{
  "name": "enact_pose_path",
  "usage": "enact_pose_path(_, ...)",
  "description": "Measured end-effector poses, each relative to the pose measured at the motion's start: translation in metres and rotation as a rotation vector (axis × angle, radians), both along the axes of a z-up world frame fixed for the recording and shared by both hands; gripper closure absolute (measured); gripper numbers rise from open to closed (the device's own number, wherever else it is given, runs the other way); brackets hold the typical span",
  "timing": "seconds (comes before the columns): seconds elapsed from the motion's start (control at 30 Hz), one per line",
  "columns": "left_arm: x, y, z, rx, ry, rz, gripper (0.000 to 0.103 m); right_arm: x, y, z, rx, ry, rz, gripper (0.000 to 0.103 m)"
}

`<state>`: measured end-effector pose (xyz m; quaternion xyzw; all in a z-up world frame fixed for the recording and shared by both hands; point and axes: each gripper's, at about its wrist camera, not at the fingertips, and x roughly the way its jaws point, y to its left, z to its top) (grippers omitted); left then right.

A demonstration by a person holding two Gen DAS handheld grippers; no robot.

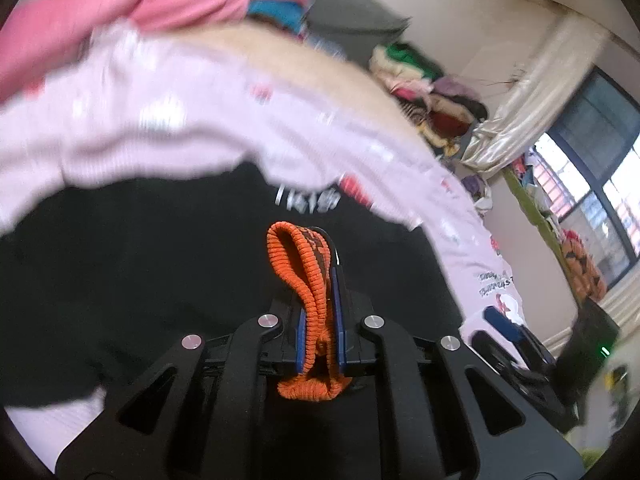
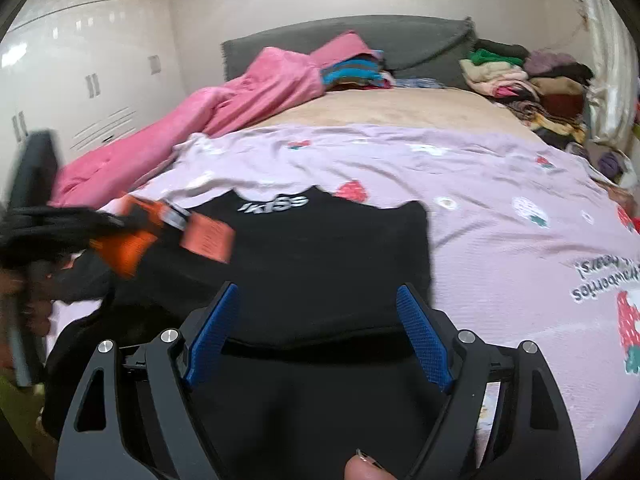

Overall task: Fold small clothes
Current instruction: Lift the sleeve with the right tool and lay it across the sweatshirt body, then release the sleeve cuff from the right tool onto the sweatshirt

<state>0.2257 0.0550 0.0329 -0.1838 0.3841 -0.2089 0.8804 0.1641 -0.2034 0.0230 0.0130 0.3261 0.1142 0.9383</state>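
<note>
A black garment [image 2: 320,256] with white lettering lies flat on the lilac strawberry-print sheet [image 2: 500,184]; it also shows in the left wrist view [image 1: 160,264]. My left gripper [image 1: 318,280] is shut on the garment's orange ribbed cuff [image 1: 304,276], which sticks out past the fingertips. In the right wrist view that gripper [image 2: 132,220] is blurred at the left, holding the orange cuff [image 2: 128,248] with an orange tag [image 2: 208,240] hanging. My right gripper [image 2: 320,300] is open and empty, its blue pads [image 2: 424,336] just above the garment's near edge.
A pink blanket [image 2: 224,108] lies along the bed's left side. A grey headboard [image 2: 400,40] stands at the back. Piles of folded clothes [image 2: 528,80] sit at the back right. A white wardrobe [image 2: 80,60] is at the left. A window [image 1: 592,184] shows at the right.
</note>
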Motion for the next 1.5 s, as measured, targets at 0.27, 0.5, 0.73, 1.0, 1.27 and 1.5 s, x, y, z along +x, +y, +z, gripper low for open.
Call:
enact_pose_path(0.27, 0.002, 0.025, -0.007, 0.094, 0.03, 0.077, 0.099, 0.02, -0.004, -0.01, -0.024, 0.04, -0.056, 0.023)
enact_pose_path(0.5, 0.005, 0.045, -0.021, 0.145, 0.087, 0.146, 0.097, 0.035, 0.015, -0.014, -0.067, 0.067, -0.031, 0.023)
enact_pose_path(0.73, -0.004, 0.03, -0.015, 0.219, 0.052, 0.134, 0.097, 0.052, 0.034, -0.023, -0.121, 0.103, 0.023, 0.023)
enact_pose_path(1.0, 0.0, 0.025, -0.069, 0.26, 0.201, 0.12, 0.09, 0.069, 0.028, -0.062, -0.171, 0.254, -0.008, 0.023)
enact_pose_path(1.27, -0.008, 0.028, -0.063, 0.266, 0.172, 0.127, 0.079, 0.063, 0.024, -0.06, -0.135, 0.241, -0.013, 0.023)
enact_pose_path(1.5, -0.027, 0.041, -0.041, 0.261, 0.132, 0.161, 0.054, 0.044, 0.026, -0.041, -0.085, 0.175, -0.014, 0.01)
